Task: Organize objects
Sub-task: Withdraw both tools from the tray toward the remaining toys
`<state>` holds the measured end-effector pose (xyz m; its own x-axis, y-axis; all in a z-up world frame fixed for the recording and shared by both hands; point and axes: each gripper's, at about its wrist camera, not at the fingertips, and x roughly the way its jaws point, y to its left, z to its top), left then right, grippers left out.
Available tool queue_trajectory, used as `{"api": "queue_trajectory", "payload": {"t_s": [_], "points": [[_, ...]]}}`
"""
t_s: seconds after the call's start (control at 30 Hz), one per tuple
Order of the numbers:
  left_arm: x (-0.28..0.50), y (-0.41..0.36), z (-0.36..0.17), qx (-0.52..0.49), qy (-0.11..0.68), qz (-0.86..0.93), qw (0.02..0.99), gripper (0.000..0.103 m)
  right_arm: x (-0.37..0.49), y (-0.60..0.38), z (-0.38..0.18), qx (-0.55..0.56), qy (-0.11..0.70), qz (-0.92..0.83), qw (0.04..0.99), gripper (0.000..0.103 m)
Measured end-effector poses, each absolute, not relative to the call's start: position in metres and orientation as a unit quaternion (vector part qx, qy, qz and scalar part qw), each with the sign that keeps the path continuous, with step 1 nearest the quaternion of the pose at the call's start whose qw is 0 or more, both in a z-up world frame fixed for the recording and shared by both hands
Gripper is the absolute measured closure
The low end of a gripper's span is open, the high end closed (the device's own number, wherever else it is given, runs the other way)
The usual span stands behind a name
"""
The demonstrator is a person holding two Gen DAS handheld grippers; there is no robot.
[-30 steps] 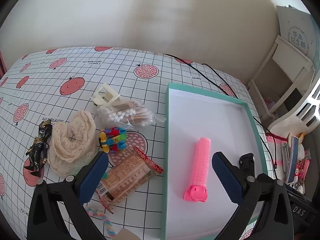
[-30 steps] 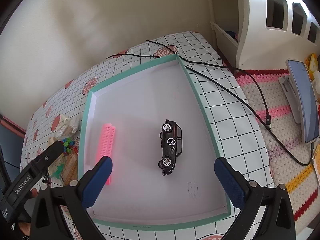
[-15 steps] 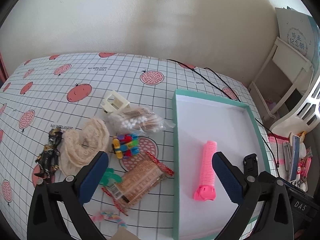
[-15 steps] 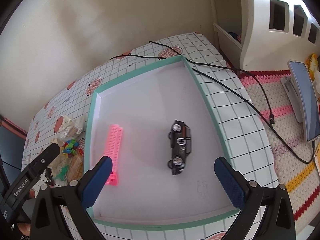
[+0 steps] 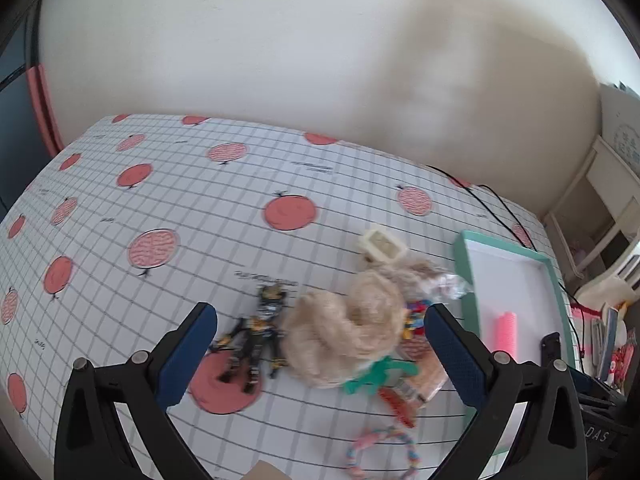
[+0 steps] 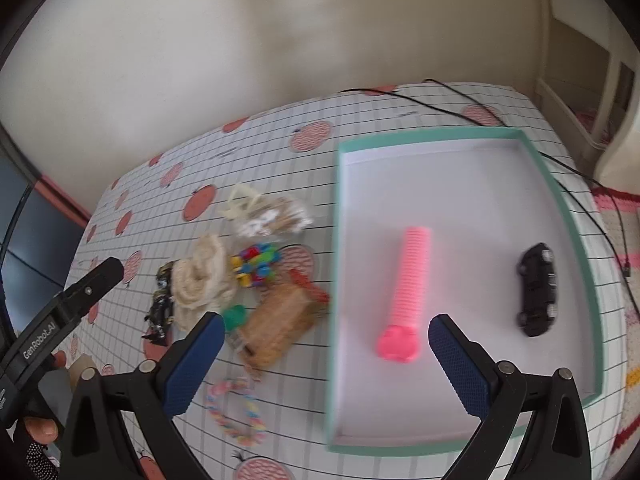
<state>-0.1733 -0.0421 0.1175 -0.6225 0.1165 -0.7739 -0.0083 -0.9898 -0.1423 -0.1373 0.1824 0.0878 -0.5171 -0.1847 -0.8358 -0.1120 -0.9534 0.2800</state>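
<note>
My left gripper [image 5: 320, 344] is open above a pile on the tomato-print cloth. Between its fingers lie a black-and-yellow figure [image 5: 256, 340] and a cream lace scrunchie [image 5: 348, 332]. A cream hair clip [image 5: 380, 245], a bag of cotton swabs [image 5: 424, 280], a colourful block toy [image 5: 414, 316], a snack packet [image 5: 420, 380] and a pastel rope ring [image 5: 384, 448] lie around them. My right gripper [image 6: 326, 360] is open over the near-left edge of the teal-rimmed tray [image 6: 424, 136]. The tray holds a pink hair roller [image 6: 408, 292] and a black toy car [image 6: 538, 290].
A black cable [image 6: 440, 92] runs along the cloth behind the tray and off its right side. White shelving [image 5: 612, 184] stands at the right. A crocheted mat [image 6: 616, 208] lies beyond the tray. A person's hand [image 6: 40, 428] holds the left tool.
Both grippers have swung left. The left view now centres on the figure and scrunchie instead of the tray. The pile has come into the right view. Both stay open.
</note>
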Motion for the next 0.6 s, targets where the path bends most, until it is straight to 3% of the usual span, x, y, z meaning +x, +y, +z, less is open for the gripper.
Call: {"api": "queue_trajectory", "payload": {"t_s": [0.33, 0.6], "points": [[-0.175, -0.102, 0.105, -0.449, -0.080, 0.890, -0.005, 0.000, -0.148, 0.114, 0.076, 0.514, -0.122, -0.847, 0.065, 0.000], [-0.183, -0.095, 0.084, -0.479, -0.063, 0.876, 0.005, 0.000, -0.147, 0.099, 0.052, 0.560, -0.094, -0.821, 0.066, 0.000]]}}
